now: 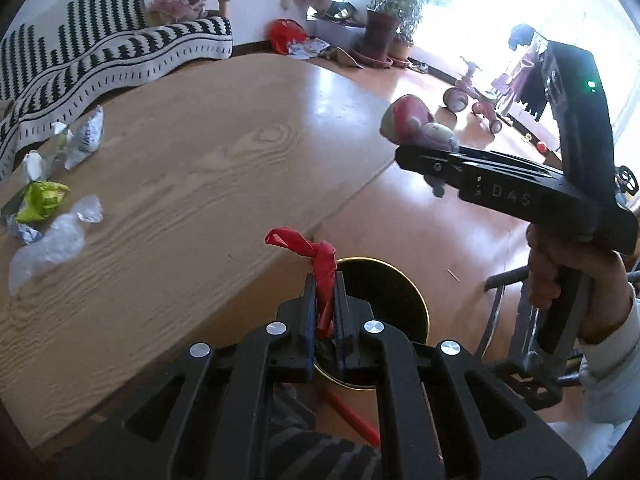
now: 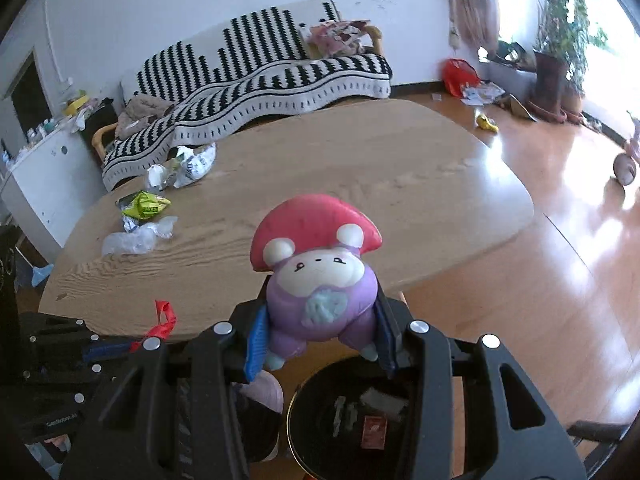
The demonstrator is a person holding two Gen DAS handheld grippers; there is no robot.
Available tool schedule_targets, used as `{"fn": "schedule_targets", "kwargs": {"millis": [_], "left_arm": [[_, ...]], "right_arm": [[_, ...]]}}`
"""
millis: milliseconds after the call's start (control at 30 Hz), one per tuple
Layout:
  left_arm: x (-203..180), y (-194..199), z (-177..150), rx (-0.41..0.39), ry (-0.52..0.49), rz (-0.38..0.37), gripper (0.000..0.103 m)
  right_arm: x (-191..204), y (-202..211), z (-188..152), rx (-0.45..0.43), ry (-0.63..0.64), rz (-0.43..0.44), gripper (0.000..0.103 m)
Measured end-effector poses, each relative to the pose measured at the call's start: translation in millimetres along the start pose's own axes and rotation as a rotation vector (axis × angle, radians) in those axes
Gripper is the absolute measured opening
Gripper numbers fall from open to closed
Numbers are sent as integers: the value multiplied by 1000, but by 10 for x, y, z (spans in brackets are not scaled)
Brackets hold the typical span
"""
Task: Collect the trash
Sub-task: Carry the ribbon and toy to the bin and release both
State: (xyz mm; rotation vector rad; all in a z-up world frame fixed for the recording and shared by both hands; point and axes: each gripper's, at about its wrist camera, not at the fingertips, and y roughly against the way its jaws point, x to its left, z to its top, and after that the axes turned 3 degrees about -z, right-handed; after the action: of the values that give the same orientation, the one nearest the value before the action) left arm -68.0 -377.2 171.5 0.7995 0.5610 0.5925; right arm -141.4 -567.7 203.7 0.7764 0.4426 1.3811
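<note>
Surface (image 2: 360, 168): a wooden oval top, with crumpled wrappers (image 2: 148, 204) and clear plastic (image 2: 136, 240) gathered at its far left.
Room: a striped sofa throw (image 2: 248, 92) is seen behind the surface, potted plants (image 2: 560, 40) by the bright window, wooden flooring.
Bin (image 2: 352, 420): black, gold-rimmed, set on the floor beside the surface edge.
Left tool (image 1: 324, 300): clamped on a red plastic scrap (image 1: 320, 276), held above the bin rim.
Right tool (image 2: 320, 332): clamped on a mushroom-capped toy (image 2: 316, 272), held over the bin.
</note>
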Motion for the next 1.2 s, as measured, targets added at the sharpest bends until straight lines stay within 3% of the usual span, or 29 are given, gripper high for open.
{"fn": "schedule_targets", "kwargs": {"millis": [200,700,800,833,867,900,1033,1133,1200], "left_arm": [[-28,-117,-30,24,-8,-24,7],[-202,-392,-74,92,-31,-103,7],[-263,-416,-92,107,-43,-115,9],[-278,-441,-92,126,-46,-115,22],[-281,-469,-95,146,-48,-110,69],[-271,-463,-94,133,-49,-84,95],[-87,-289,-27,66,-32,-22,96],[263,70,79,-61,52,58,97],[580,356,111,-133,107,141,97]], "right_arm": [[-100,45,-25,0,-19,-5,44],[-341,-71,-251,103,-43,-12,43],[-354,-137,-269,163,-29,-32,50],[-356,-157,-269,180,-34,-49,73],[-386,-149,-261,177,-45,-68,93],[-418,-132,-244,161,-52,-78,97],[-588,24,-145,62,-111,-156,96],[-569,67,-41,0,-92,-209,96],[-480,7,29,1,-75,-188,96]]}}
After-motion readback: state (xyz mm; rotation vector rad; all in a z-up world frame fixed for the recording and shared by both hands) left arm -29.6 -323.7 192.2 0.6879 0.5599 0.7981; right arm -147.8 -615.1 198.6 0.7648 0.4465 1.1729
